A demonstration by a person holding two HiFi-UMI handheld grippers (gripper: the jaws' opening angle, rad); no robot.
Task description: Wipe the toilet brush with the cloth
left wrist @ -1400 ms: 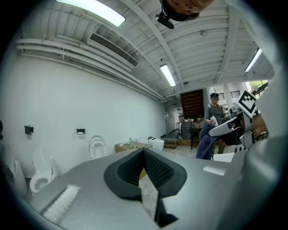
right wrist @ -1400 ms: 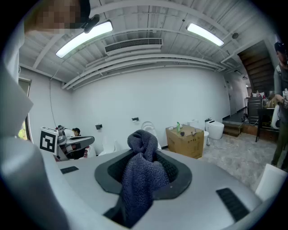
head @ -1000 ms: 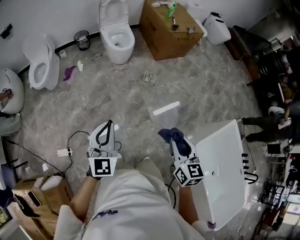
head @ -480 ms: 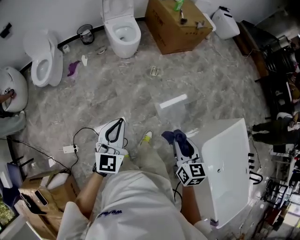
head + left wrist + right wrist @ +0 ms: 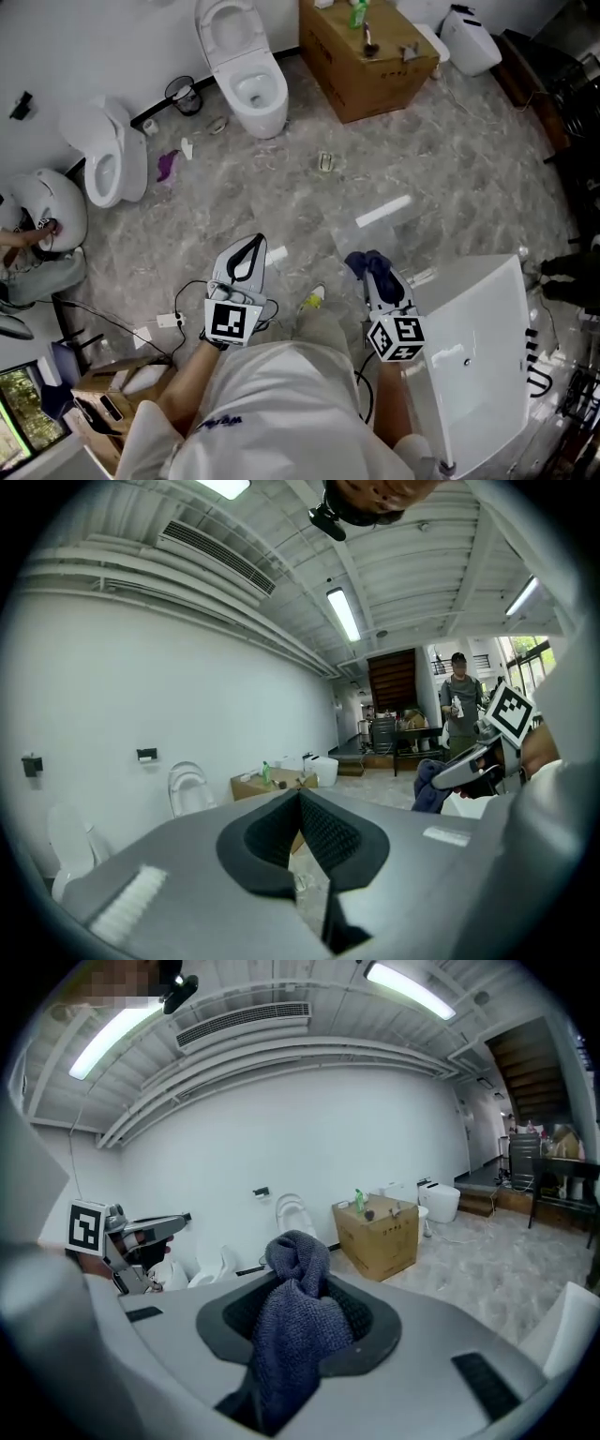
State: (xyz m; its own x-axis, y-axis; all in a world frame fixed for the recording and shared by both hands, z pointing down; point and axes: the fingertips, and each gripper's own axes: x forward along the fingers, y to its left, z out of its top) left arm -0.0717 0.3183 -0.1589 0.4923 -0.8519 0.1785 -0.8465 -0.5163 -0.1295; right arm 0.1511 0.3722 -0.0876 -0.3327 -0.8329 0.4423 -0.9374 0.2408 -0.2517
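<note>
Head view: the left gripper (image 5: pixel 251 247) and the right gripper (image 5: pixel 377 279) are held over a marbled floor (image 5: pixel 281 197), well apart from a toilet (image 5: pixel 246 80) and a cardboard box (image 5: pixel 367 61). A dark blue cloth (image 5: pixel 362 265) is bunched at the right gripper's tip.

Left gripper view: the jaws are pressed together at the tips, with nothing between them.

Right gripper view: the jaws pinch the cloth, which droops down between them.
</note>
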